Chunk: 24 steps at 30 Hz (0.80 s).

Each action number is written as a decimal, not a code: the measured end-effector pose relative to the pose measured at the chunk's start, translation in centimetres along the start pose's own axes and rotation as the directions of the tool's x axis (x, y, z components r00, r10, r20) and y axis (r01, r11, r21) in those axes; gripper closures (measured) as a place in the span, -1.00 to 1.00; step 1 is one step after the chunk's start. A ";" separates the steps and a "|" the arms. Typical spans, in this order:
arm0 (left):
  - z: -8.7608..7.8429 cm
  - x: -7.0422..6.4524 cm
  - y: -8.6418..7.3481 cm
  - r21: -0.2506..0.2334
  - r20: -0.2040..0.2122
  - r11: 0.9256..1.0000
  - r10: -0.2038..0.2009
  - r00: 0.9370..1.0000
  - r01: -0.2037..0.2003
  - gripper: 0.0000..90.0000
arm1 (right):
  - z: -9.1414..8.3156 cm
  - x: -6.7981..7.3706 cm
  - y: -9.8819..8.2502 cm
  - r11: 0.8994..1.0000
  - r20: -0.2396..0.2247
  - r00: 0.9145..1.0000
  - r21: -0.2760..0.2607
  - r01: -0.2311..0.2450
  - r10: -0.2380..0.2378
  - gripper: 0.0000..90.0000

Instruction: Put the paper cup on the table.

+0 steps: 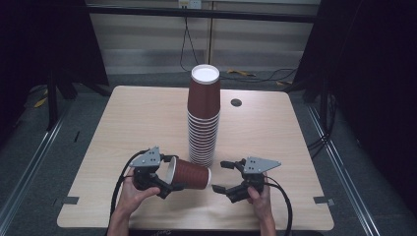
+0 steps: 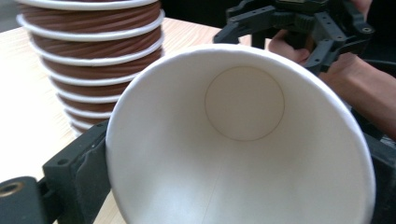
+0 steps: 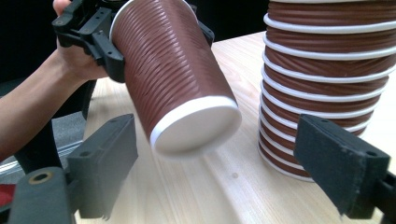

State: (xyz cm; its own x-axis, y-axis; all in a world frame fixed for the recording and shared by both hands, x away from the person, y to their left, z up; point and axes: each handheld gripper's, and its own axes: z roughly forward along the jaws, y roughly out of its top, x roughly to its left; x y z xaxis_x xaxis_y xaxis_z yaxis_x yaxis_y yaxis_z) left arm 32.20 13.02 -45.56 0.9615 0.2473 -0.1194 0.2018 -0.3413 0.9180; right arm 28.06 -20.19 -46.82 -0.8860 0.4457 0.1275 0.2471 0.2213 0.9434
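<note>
A brown ribbed paper cup point(image 1: 191, 173) lies sideways above the table's near edge, with my left gripper point(image 1: 169, 174) shut on it near the white rim. In the left gripper view the cup's white inside point(image 2: 243, 140) faces the camera between the jaws. The cup's base point(image 3: 196, 126) points at my right gripper point(image 1: 220, 176), which stands open just short of it with nothing between its jaws. A tall stack of the same cups point(image 1: 204, 118) stands upside down on the wooden table point(image 1: 137, 123), just behind both grippers.
A round black grommet point(image 1: 236, 103) sits in the tabletop to the right of the stack. Tape marks point(image 1: 70, 200) flank the table's near corners. Dark frame posts and cables stand on the floor around the table.
</note>
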 end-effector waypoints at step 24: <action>-3.9 2.2 0.3 0.106 -0.128 0.993 -0.039 0.991 0.053 -0.90 | -2.4 -0.5 -2.9 0.977 0.501 0.864 -0.201 0.070 0.041 -0.71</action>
State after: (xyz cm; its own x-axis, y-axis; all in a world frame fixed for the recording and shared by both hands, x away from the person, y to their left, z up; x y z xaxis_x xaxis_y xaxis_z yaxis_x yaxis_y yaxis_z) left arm 33.66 17.03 -44.07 0.9213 0.3742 -0.1059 0.2708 -0.4218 0.8653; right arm 26.87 -23.17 -48.83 -0.5593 0.8290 -0.0047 0.1002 0.0733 0.9923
